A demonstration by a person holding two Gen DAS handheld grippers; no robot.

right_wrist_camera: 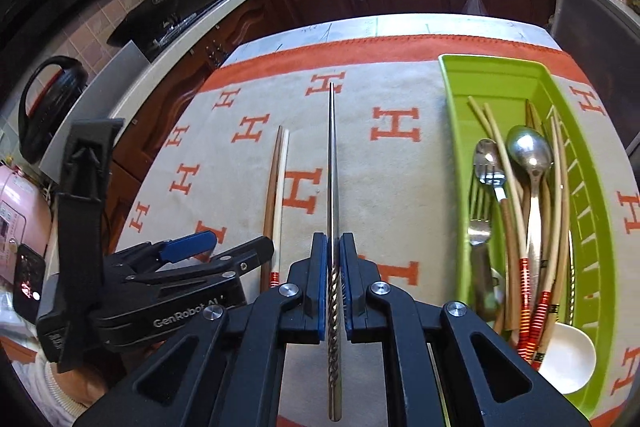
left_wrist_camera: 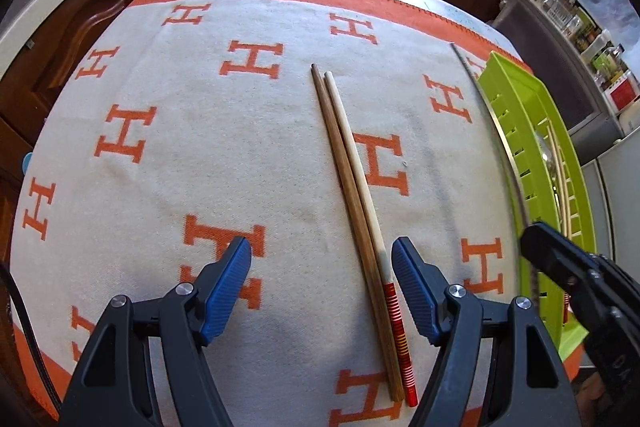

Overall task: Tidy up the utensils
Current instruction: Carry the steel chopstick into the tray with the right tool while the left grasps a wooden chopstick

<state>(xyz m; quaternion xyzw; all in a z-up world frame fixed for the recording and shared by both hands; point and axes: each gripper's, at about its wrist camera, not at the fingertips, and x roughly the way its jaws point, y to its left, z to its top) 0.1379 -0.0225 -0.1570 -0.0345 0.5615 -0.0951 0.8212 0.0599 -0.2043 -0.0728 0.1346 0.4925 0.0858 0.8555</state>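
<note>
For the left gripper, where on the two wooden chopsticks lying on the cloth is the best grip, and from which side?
Probably from above, fingers straddling both wooden chopsticks at the thicker near end, just beyond the red-banded part. They lie flat and side by side on the cloth, so one pinch across their width could take the pair.

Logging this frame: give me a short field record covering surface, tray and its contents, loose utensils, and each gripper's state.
surface: cloth with orange H pattern
tray: green tray at the cloth's right side
tray contents: chopsticks, metal spoon, fork, white spoon
loose utensils: two wooden chopsticks lying side by side on the cloth
left gripper: open, above the thick ends of the wooden pair, not gripping them
right gripper: shut on a metal chopstick, tip pointing away
remaining: wooden pair not yet in the tray
</note>
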